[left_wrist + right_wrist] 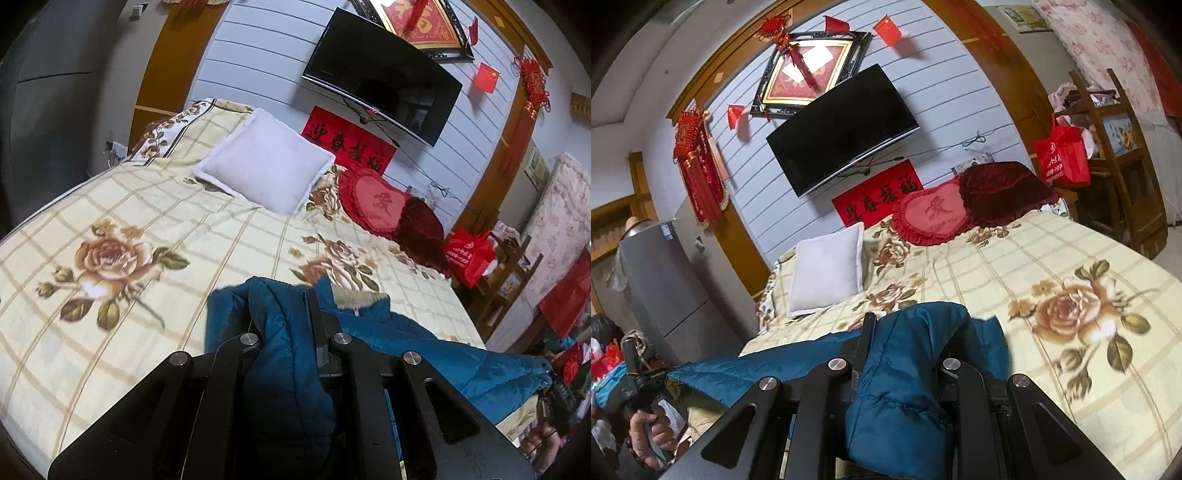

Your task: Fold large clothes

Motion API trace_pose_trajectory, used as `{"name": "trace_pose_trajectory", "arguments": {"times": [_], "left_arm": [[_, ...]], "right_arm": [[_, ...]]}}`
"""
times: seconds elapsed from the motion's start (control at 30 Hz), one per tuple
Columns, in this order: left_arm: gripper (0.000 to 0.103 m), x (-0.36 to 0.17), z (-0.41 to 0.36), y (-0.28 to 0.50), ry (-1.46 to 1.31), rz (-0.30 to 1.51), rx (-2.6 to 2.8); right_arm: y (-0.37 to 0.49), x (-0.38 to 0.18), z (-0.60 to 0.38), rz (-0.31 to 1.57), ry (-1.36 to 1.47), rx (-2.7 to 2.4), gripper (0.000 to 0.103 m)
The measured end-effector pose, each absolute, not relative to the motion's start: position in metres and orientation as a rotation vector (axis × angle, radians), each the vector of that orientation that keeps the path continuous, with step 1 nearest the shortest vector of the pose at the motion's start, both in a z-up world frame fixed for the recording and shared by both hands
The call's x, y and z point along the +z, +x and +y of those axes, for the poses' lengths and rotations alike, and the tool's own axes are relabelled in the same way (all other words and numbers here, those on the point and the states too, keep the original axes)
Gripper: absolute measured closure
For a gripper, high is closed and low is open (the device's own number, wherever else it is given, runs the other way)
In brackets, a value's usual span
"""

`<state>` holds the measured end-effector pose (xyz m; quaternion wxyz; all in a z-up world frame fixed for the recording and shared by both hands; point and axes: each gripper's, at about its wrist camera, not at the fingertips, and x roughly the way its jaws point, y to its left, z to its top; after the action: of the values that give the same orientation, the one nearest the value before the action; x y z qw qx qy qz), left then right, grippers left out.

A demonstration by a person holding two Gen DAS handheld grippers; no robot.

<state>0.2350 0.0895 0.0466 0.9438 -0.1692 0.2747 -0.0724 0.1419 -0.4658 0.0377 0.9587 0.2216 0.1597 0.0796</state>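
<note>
A blue quilted jacket [424,350] with a pale fleece collar hangs stretched between my two grippers above the near edge of the bed. My left gripper [280,317] is shut on a bunched fold of the jacket; one finger [316,317] shows, the other is hidden by cloth. My right gripper [908,332] is shut on the other end of the jacket [897,387]; one finger [866,339] shows beside the cloth. The person's other hand and gripper handle show at the lower left of the right wrist view [646,428].
The bed [110,332] has a cream floral checked cover. A white pillow [266,162] and red heart cushions [384,206] lie at its head under a wall TV [384,74]. A wooden chair with a red bag [1063,155] stands by the bed. A grey fridge [661,280] stands on the other side.
</note>
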Motion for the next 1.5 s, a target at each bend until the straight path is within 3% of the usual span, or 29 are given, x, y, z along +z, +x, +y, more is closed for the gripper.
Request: {"name": "trace_pose_trajectory", "arguments": {"times": [0.37,0.73,1.03,1.3,1.5], "left_arm": [[0.095,0.015,0.060,0.355,-0.212,0.615,-0.075],[0.093,-0.083,0.045,0.426,-0.167,0.749,-0.008],[0.090,-0.122,0.042,0.446,-0.221,0.816,-0.020],[0.089,-0.130,0.039,0.450,-0.229,0.831,-0.017],[0.085,-0.119,0.053,0.458,-0.262,0.922,-0.115]], "right_arm": [[0.261,0.034,-0.469,0.400,0.401,0.127,0.087],[0.366,-0.053,-0.478,0.610,0.440,0.093,0.087],[0.395,-0.105,-0.489,0.709,0.540,0.121,0.085],[0.398,-0.118,-0.491,0.714,0.598,0.149,0.080],[0.390,-0.109,-0.507,0.722,0.742,0.170,0.067]]}}
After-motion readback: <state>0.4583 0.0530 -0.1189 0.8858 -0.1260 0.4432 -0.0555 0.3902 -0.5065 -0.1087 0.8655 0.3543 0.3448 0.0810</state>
